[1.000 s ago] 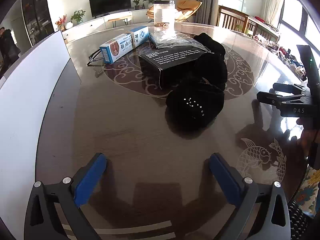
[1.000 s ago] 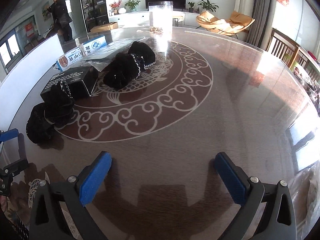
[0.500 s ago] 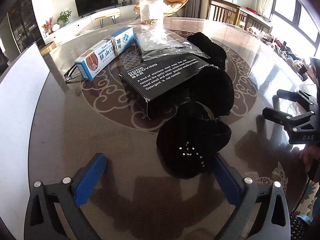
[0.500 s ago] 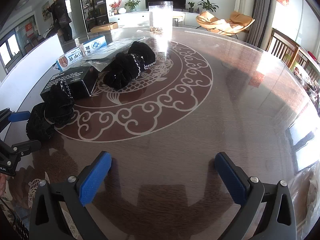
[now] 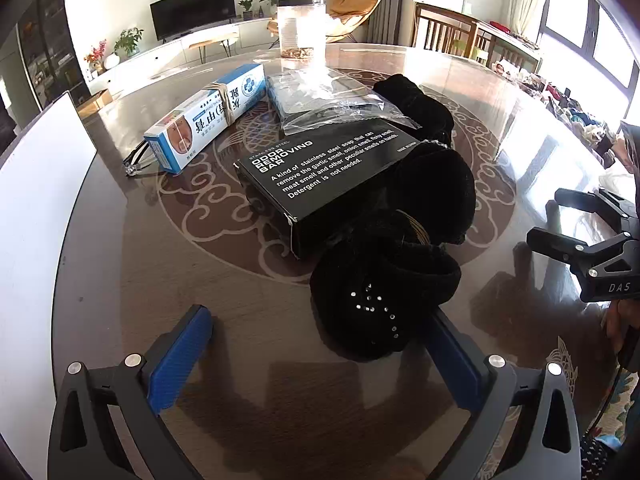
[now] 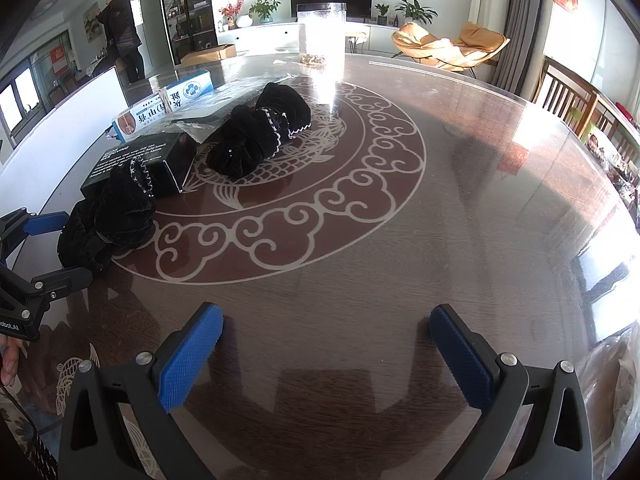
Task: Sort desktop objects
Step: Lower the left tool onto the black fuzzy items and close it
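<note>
A black velvet scrunchie with small rhinestones (image 5: 380, 296) lies on the round brown table (image 5: 200, 280). My left gripper (image 5: 316, 354) is open, and the scrunchie's near edge sits between its blue pads, close to the right pad (image 5: 452, 356). Behind the scrunchie are more black scrunchies (image 5: 436, 188) and a black "odor removing bar" box (image 5: 320, 172). Further back lie a blue-white carton (image 5: 208, 116) and a clear plastic bag (image 5: 320, 100). My right gripper (image 6: 324, 344) is open over bare table, apart from everything. Two joined scrunchies (image 6: 260, 136) rest on the centre pattern.
A clear jar (image 6: 320, 32) stands at the table's far edge. A white board (image 5: 32, 200) runs along the left rim. Crumpled plastic (image 6: 616, 380) sits at the near right. A person (image 6: 120, 32) stands far off in the room, and wooden chairs (image 6: 576, 96) line the right side.
My left gripper has moved forward across the table to the rhinestone scrunchie, which now sits between its pads. The right gripper has not moved.
</note>
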Demonstrator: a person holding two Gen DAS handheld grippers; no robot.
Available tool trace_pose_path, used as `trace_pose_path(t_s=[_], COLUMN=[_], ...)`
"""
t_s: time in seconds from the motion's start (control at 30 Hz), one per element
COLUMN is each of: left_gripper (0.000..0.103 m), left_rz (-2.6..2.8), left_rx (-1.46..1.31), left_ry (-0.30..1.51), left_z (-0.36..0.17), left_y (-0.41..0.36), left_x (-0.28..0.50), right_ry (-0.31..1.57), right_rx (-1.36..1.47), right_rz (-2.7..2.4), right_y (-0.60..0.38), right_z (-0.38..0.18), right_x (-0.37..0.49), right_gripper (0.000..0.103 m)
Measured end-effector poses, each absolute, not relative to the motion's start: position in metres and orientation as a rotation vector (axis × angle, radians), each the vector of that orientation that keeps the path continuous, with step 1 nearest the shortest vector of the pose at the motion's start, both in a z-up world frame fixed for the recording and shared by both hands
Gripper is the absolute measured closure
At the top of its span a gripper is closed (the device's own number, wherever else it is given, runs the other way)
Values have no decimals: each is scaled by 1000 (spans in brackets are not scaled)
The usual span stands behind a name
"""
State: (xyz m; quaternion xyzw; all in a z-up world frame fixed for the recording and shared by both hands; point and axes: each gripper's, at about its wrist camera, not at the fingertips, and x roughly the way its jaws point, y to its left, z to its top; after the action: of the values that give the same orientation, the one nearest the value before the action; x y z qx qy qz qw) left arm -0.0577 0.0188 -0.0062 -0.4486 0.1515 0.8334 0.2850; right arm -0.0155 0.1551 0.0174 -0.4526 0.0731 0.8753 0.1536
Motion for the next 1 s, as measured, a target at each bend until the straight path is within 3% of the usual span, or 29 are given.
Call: trace_pose_path(t_s=[1.0], left_gripper=[0], left_rz=[2228], left_rx=[-1197], left_ry=[404], left_z=[-5], left_y=[19], left_x=[-55], right_ry=[211], right_rx=[-1296], right_rz=[2509], right_y=[154], right_z=[18], right_x=[-15], right_gripper=[0])
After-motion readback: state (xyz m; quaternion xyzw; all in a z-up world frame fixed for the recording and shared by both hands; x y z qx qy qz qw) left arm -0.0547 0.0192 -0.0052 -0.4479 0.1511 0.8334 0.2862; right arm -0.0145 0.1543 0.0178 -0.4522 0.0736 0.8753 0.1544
